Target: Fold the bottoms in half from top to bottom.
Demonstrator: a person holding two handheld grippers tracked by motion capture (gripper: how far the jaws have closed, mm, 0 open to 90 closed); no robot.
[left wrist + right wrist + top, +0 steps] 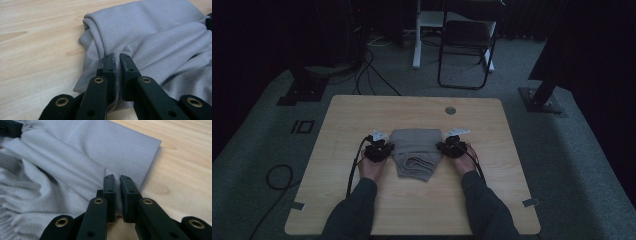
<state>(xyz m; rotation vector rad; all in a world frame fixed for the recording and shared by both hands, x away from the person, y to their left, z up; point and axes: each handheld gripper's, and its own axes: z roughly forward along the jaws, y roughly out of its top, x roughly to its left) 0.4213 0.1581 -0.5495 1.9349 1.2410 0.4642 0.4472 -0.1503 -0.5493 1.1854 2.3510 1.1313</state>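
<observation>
Cloth point(414, 150), grey and folded, lies mid-counter point(362, 115) between both hands, long axis running away from the person. Left fingers point(110, 67) pinch its left edge, right fingers point(128, 187) its right edge, equally near.

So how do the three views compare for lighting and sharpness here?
High view: dim and underexposed, the grey folded garment and wooden table murky, the surroundings almost black. Left gripper view: bright, the cloth weave crisp, the near fingers slightly soft. Right gripper view: equally bright, the far cloth and table blurred.
</observation>
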